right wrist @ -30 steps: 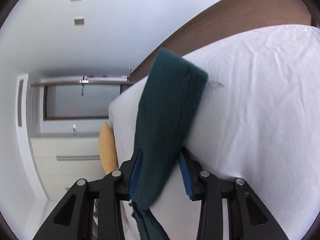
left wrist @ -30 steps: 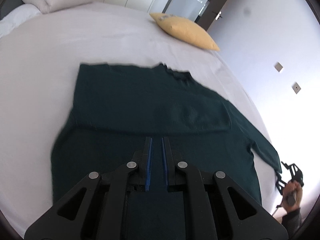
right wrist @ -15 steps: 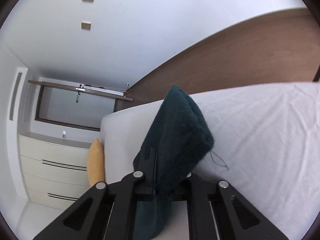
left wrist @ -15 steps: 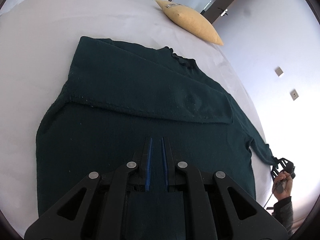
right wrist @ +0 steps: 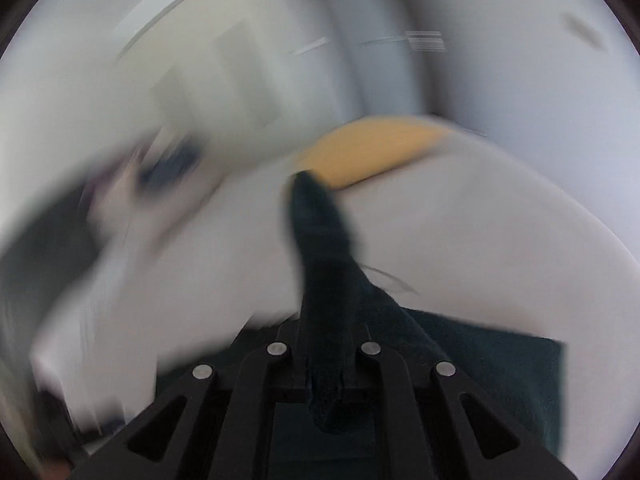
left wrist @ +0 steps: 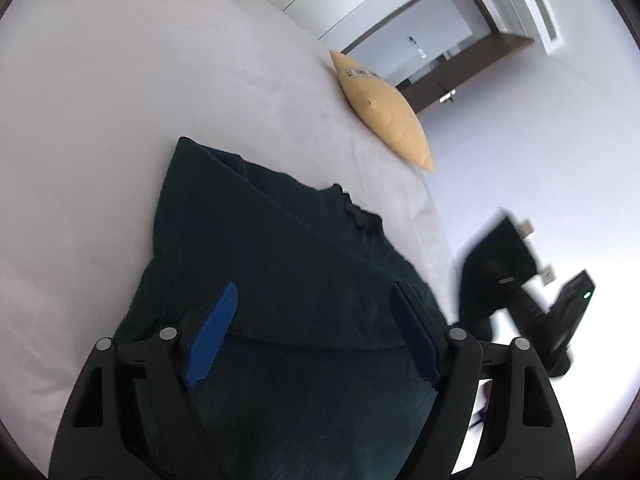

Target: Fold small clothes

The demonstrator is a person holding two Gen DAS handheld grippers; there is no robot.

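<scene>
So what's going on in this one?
A person is folding a dark green sweater on a white bed with handheld tongs. The left tongs hover over the folded body, jaws opening, nothing pinched. The right tongs are shut on a sleeve, lifted off the bed; that view is motion-blurred. A yellow pillow lies beyond the sweater.

White-sheeted bed [left wrist: 120,128], dark green sweater [left wrist: 288,264] spread flat on it, yellow pillow [left wrist: 384,116] near its edge.

We list: dark green sweater [left wrist: 280,264], plain; white bed sheet [left wrist: 120,120]; mustard-yellow pillow [left wrist: 384,116] at one o'clock; blue gripper pads [left wrist: 212,336] on black fingers.
</scene>
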